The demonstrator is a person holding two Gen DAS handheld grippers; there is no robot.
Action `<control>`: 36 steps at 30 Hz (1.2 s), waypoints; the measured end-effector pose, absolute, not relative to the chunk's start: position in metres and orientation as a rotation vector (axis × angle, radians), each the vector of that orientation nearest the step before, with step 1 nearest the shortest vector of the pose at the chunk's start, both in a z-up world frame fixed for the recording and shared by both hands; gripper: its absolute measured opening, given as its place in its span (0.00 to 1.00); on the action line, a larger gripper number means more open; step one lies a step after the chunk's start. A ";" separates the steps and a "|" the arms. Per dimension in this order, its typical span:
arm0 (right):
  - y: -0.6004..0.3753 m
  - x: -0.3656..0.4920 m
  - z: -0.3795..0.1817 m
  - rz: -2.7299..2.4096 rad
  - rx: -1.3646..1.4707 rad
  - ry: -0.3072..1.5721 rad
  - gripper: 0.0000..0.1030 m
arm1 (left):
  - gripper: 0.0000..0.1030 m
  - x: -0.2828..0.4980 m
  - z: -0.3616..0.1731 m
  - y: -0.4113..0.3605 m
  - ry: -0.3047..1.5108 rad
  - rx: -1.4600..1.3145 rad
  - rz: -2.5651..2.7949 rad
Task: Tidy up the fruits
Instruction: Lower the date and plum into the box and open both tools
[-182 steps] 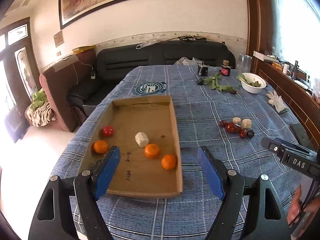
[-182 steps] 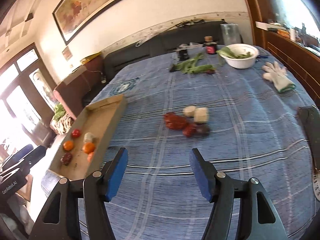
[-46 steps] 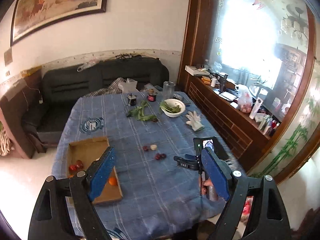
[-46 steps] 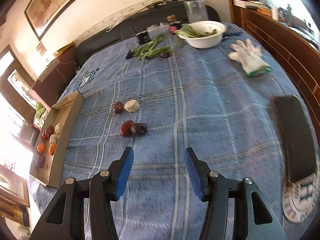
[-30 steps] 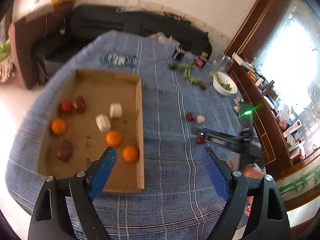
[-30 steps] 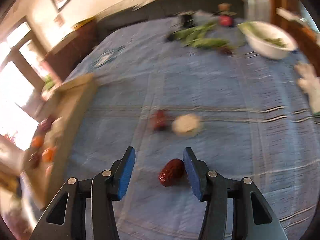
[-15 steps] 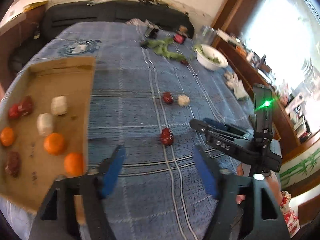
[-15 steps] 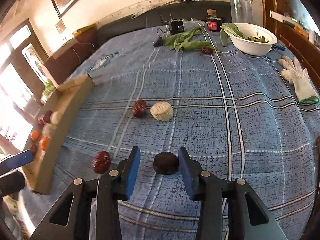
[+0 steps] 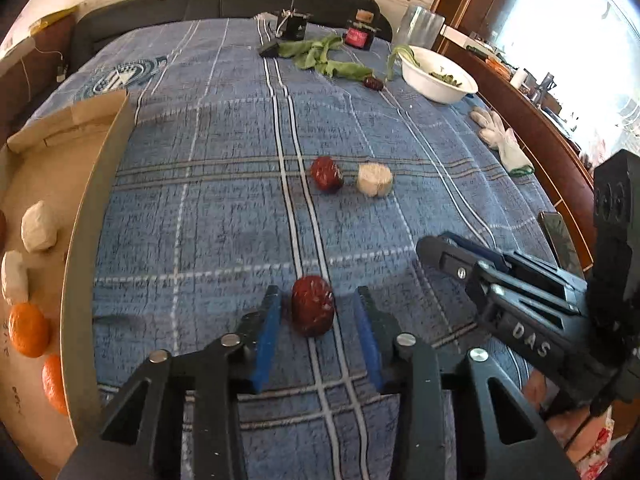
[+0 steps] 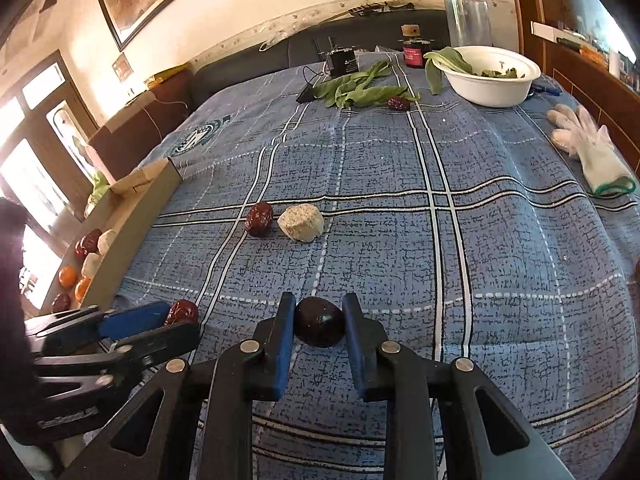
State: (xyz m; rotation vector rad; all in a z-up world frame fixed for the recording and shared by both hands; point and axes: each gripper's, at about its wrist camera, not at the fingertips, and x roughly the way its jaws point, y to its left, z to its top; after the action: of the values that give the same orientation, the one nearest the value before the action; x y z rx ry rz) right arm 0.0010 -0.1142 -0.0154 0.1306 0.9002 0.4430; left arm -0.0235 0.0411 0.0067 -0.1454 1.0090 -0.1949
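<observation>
My left gripper (image 9: pixel 316 312) is low over the blue cloth, its jaws on either side of a red date (image 9: pixel 313 311) with small gaps to it. My right gripper (image 10: pixel 319 320) has its jaws closed in on a dark plum (image 10: pixel 319 321), which rests on the cloth. Farther off lie another red date (image 9: pixel 327 173) and a pale round piece (image 9: pixel 374 179). The cardboard tray (image 9: pixel 94 208) at the left holds oranges (image 9: pixel 28 330), white pieces (image 9: pixel 38 226) and dates. The left gripper also shows in the right wrist view (image 10: pixel 176 322).
At the far end are a white bowl of greens (image 10: pixel 490 74), loose green leaves (image 10: pixel 360 90), a stray date (image 10: pixel 399 103), jars and a small black box. A white glove (image 10: pixel 592 156) lies at the right. A sofa stands behind the table.
Both grippers have dropped to the cloth and narrowed. The left jaws now flank the near red date; the right jaws have closed in on the dark plum.
</observation>
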 end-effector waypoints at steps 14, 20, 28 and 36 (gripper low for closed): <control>-0.119 -0.005 -0.009 0.427 0.178 0.893 0.25 | 0.20 -0.078 0.056 0.108 0.898 -0.337 -0.127; -0.091 -0.031 0.022 0.529 0.225 0.878 0.25 | 0.20 -0.112 0.072 0.196 0.831 -0.416 0.048; 0.009 -0.071 0.057 0.719 0.115 0.851 0.25 | 0.20 -0.147 0.055 0.263 0.815 -0.485 0.177; 0.106 -0.096 0.040 0.819 -0.030 0.896 0.26 | 0.20 -0.153 0.033 0.287 0.840 -0.510 0.191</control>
State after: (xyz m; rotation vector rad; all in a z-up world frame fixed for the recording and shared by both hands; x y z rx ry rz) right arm -0.0958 0.1059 0.0396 -0.0295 0.8955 0.8188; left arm -0.1525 0.2874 0.0332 -0.5097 0.8404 0.1912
